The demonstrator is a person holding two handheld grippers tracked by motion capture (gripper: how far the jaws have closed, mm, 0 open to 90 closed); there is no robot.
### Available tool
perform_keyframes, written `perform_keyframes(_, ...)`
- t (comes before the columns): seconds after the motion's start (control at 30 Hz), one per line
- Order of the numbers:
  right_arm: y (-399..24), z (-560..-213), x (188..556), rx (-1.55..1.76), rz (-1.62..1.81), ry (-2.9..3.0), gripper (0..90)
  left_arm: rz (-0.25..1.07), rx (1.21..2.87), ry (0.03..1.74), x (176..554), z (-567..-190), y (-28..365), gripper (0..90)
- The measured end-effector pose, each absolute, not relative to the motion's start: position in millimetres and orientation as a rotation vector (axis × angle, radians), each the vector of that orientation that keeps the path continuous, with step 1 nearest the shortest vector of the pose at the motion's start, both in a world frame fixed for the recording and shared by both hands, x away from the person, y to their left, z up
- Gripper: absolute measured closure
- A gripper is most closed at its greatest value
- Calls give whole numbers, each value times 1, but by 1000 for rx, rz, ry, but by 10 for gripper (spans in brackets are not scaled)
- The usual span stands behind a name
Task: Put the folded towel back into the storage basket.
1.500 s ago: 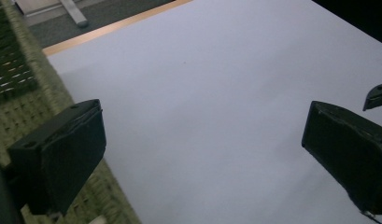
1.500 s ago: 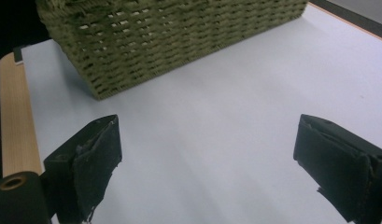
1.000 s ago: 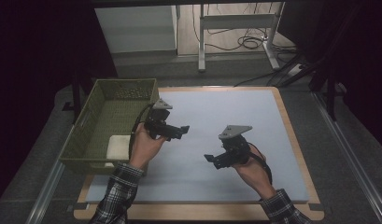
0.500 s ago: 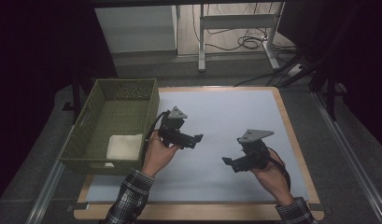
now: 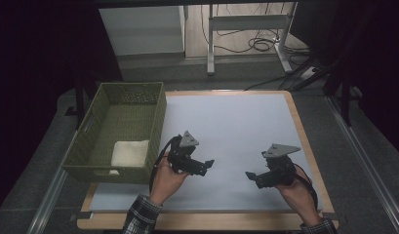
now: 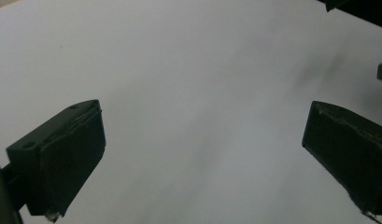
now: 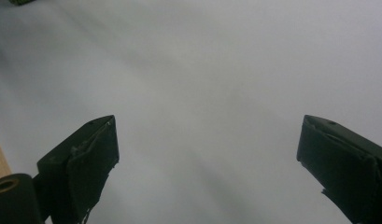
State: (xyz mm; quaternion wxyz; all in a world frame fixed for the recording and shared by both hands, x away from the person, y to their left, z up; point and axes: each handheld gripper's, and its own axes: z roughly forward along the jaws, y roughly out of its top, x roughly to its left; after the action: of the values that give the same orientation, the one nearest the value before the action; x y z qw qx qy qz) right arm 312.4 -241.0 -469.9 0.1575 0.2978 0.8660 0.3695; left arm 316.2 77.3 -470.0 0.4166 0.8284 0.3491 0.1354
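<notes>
The folded white cloth (image 5: 130, 153) lay in the green basket (image 5: 158, 127); both grippers, left (image 5: 207, 165) and right (image 5: 249, 176), hovered over the tabletop (image 5: 236, 126) with fingers spread, empty; work looked finished.

- We take this for a lab — dark curtained surroundings frame a lit work table (image 5: 304, 146) with a pale mat (image 5: 236, 126).
- Behind it we see loose cables (image 5: 246, 44) on the floor beneath a metal stand (image 5: 250, 22).
</notes>
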Motion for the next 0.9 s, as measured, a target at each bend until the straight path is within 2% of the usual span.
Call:
perform_keyframes(0.47,-269,-502,302,940,1026,2456,53,344,2103,924,283,-512,94,0)
perform_keyframes(0.9,-277,-532,296,963,992,2454,46,332,2164,976,278,-547,95,0)
